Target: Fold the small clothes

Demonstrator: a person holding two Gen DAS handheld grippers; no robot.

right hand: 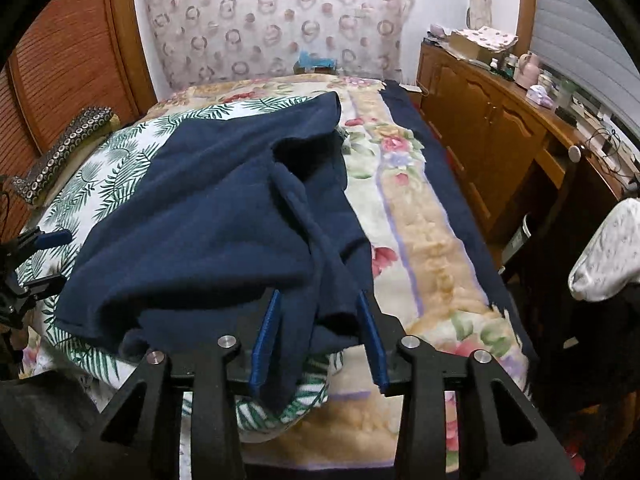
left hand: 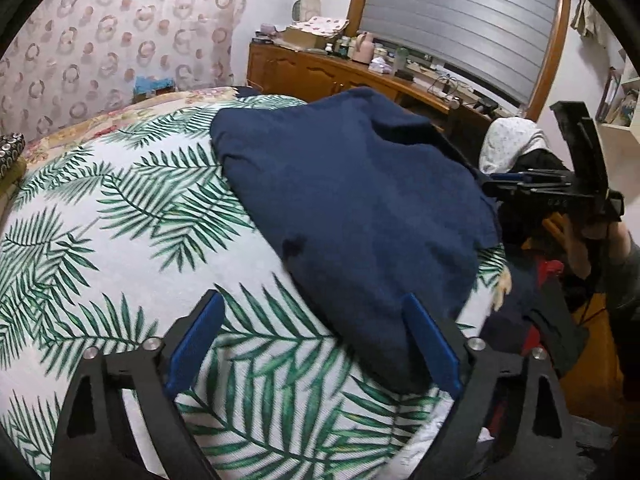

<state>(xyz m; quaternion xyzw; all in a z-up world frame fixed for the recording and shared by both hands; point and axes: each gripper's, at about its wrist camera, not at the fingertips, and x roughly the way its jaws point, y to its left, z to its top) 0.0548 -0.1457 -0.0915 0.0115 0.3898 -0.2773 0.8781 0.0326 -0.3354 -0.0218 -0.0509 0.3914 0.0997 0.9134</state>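
Though spread, right hand-held gripper (right hand: 320, 332) straddles navy garment (right hand: 224, 216), pad contact unclear.

A bed covered by a floral fleece blanket (right hand: 432, 240) carries a white cloth printed with green palm leaves (left hand: 120, 208). On that leaf cloth lies a rumpled navy-blue garment (left hand: 352, 208), overlapping its edge toward the blanket.

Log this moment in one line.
garment: navy, rumpled on leaf-print cloth | left tongs: open at its edge | right tongs: open, fold between
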